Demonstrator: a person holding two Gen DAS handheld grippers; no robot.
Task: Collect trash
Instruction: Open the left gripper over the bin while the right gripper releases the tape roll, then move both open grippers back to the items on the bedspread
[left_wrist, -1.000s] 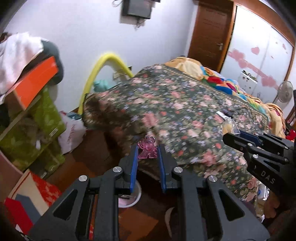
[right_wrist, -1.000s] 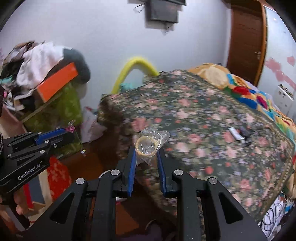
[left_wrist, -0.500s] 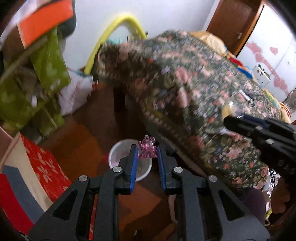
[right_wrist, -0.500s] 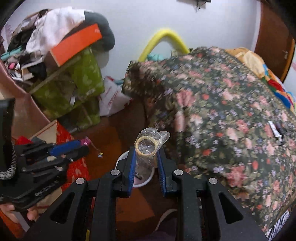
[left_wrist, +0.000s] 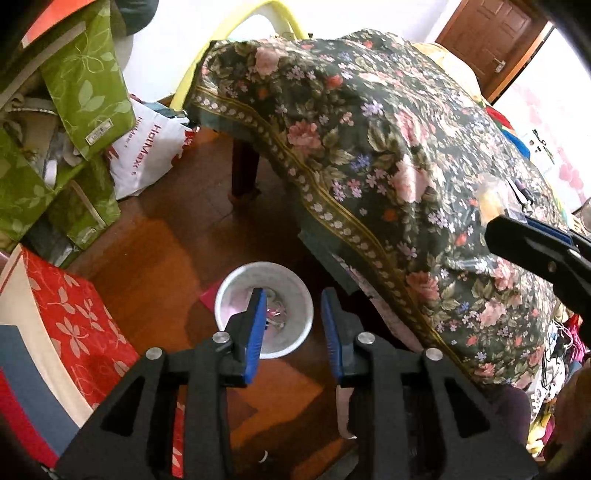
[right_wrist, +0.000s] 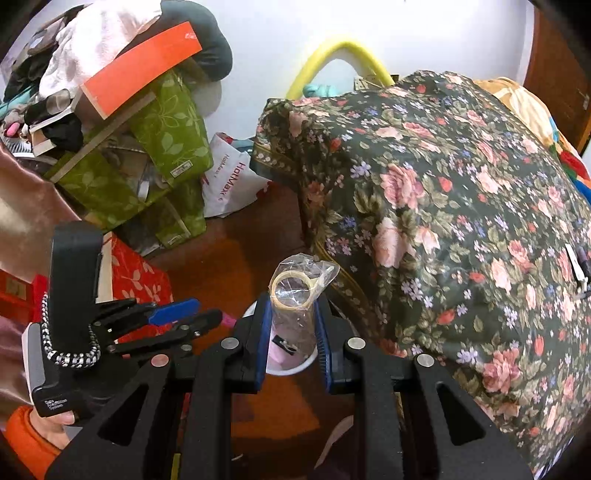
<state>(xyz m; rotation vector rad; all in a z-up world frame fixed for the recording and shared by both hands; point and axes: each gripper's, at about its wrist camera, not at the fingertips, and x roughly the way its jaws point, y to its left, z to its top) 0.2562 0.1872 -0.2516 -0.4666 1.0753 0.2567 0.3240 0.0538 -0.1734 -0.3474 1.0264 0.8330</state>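
You have open wooden floor (left_wrist: 173, 254) around the white bin (left_wrist: 236, 284), mostly on its far and left sides. On the right, the bed's floral cover (left_wrist: 388, 155) hangs down close beside the bin and narrows the way. The bed leg (left_wrist: 243, 170) stands behind it. On the left, the red box (left_wrist: 70, 325) and the green bags (left_wrist: 85, 70) close that side. The mouth of the bin is free from above, between the two hand-held grippers.
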